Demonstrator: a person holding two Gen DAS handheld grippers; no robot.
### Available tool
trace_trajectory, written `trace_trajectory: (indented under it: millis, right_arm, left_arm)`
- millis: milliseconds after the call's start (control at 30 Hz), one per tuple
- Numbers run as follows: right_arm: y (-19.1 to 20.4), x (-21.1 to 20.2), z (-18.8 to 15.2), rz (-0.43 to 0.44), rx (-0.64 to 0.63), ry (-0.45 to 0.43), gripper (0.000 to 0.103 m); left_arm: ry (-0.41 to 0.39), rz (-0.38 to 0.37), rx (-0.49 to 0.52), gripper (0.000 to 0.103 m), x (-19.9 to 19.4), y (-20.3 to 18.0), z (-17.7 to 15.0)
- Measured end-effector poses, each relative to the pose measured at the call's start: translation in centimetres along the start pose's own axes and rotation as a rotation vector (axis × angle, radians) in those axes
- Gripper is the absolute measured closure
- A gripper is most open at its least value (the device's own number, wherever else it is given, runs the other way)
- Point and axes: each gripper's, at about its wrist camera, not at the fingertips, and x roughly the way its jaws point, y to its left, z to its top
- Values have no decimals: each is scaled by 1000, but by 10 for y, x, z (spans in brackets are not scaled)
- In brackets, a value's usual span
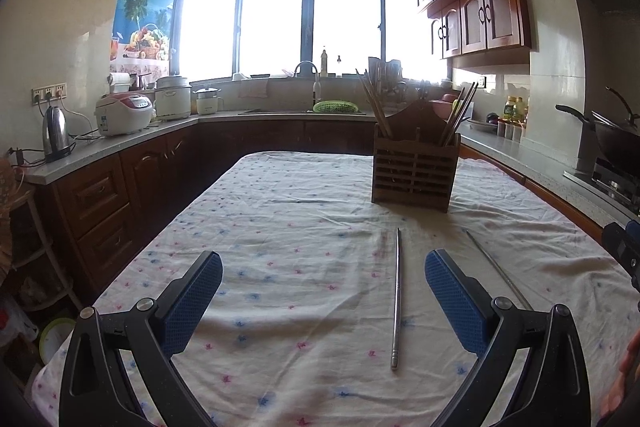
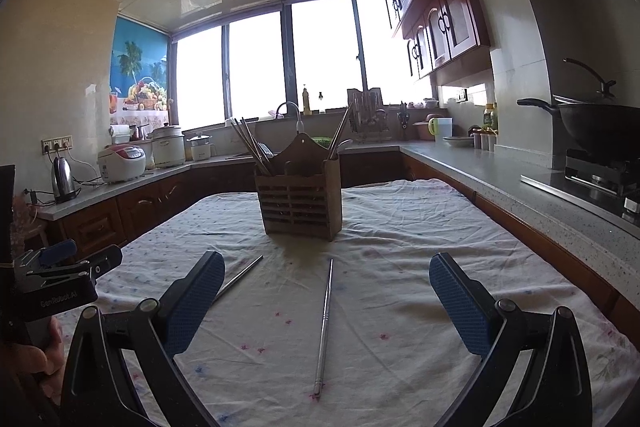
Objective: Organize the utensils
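Note:
Two metal chopsticks lie on the floral tablecloth in front of a wooden utensil holder point(image 1: 415, 173) point(image 2: 300, 201) that holds several chopsticks and spoons. In the left wrist view one chopstick point(image 1: 396, 301) lies between the fingers of my open left gripper point(image 1: 323, 303), nearer the right pad; the other chopstick point(image 1: 498, 271) runs off behind that right finger. In the right wrist view one chopstick point(image 2: 325, 325) lies between the pads of my open right gripper point(image 2: 327, 303), and the other chopstick point(image 2: 240, 277) passes behind its left finger. Neither gripper holds anything.
The table point(image 1: 280, 211) sits inside a U-shaped kitchen counter point(image 2: 500, 167). A wok point(image 2: 600, 129) on a stove is at the right; a kettle point(image 1: 56, 135) and rice cookers point(image 1: 124, 113) are at the left. The left gripper's body point(image 2: 60, 275) and a hand show at the right wrist view's left edge.

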Motion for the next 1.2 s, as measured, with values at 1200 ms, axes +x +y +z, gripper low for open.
trace_trajectory:
  millis: [1200]
  right_arm:
    - [3, -2, -3, 28, 24, 29, 0]
  left_arm:
    - [-7, 6, 24, 1, -6, -9, -3]
